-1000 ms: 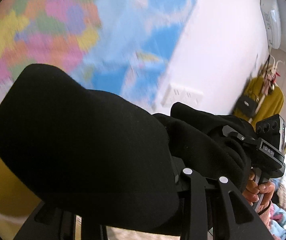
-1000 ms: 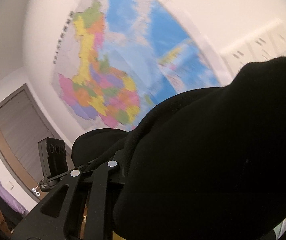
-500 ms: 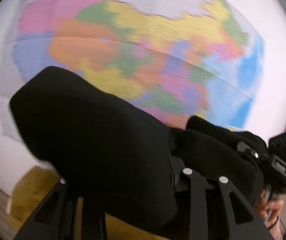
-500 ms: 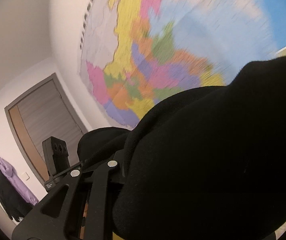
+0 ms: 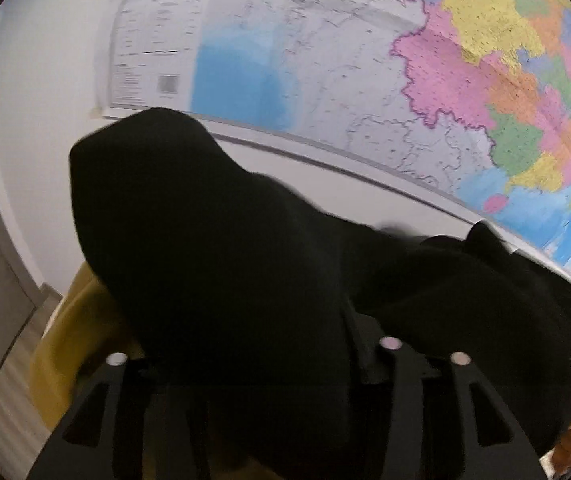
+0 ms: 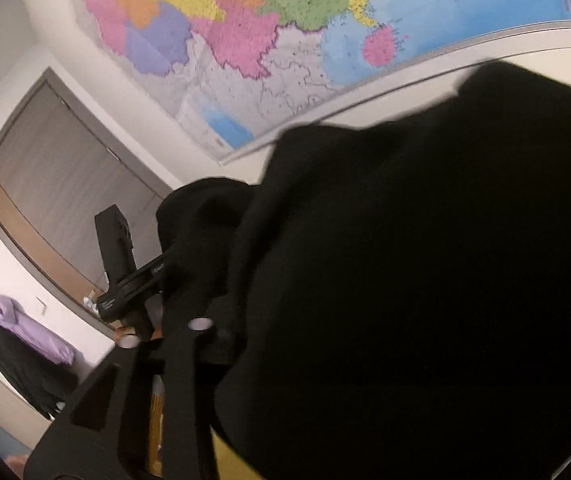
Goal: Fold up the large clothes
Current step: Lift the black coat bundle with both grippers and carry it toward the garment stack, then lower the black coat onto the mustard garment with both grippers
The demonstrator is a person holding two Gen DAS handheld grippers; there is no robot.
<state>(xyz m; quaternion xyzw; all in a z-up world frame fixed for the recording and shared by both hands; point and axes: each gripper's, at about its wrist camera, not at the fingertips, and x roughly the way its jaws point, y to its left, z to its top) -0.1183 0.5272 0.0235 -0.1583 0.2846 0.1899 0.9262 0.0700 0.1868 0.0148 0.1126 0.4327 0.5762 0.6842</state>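
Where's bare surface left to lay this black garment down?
Only one bare strip shows: mustard-yellow surface, between the bulky black garment and the pale floor at lower left. Ahead and to the right the garment fills the view and hides whatever lies below.

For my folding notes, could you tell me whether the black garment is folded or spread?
Cannot tell: the black garment lies bunched over both cameras.

**A:** so what's behind all that? big wall map [image 5: 425,80], right?

**B:** yep, pastel regions, pale blue sea, taped to a white wall [image 5: 45,120]. Legend block and a QR-looking square in its lower left corner.

**A:** and off to the side?

**B:** grey sliding door [image 6: 57,184] with a tan strip, plus a purple garment [image 6: 33,328] hanging over something dark. Mustard-yellow surface [image 5: 73,340] lower down, blurry.
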